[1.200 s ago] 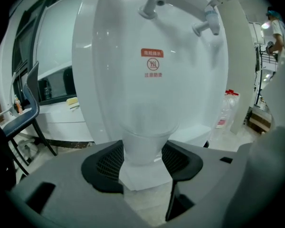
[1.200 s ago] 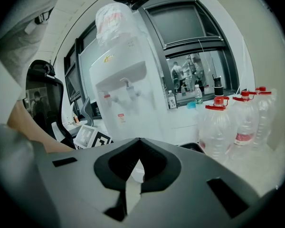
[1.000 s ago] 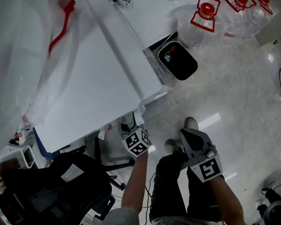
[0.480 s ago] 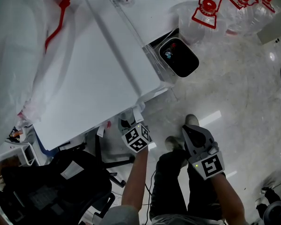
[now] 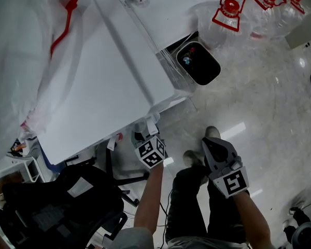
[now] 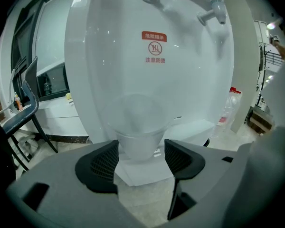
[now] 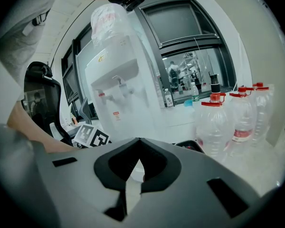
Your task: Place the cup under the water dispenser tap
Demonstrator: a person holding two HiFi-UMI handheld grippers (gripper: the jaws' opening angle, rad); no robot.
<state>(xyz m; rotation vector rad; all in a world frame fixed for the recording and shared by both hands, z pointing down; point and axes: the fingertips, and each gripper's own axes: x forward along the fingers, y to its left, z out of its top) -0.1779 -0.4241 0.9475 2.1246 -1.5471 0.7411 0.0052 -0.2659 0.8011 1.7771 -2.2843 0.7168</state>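
Note:
A clear plastic cup (image 6: 137, 127) stands upright at the foot of the white water dispenser (image 6: 152, 80), below its taps (image 6: 217, 11). My left gripper (image 6: 141, 152) is open; its jaws have just been opening, and the cup is between the pads with none pressing on it. In the head view the left gripper (image 5: 143, 139) reaches under the dispenser's (image 5: 103, 82) edge, hiding the cup. My right gripper (image 5: 217, 150) hangs over the person's legs. Its jaws (image 7: 138, 144) are shut on nothing.
A black bin (image 5: 198, 64) stands right of the dispenser. Several large bottles with red caps (image 5: 228, 14) stand beyond it on the floor. A black office chair (image 5: 57, 206) is at the lower left. The person's shoe (image 5: 211, 135) rests on the tiled floor.
Both grippers keep their places; only the head view has shifted slightly.

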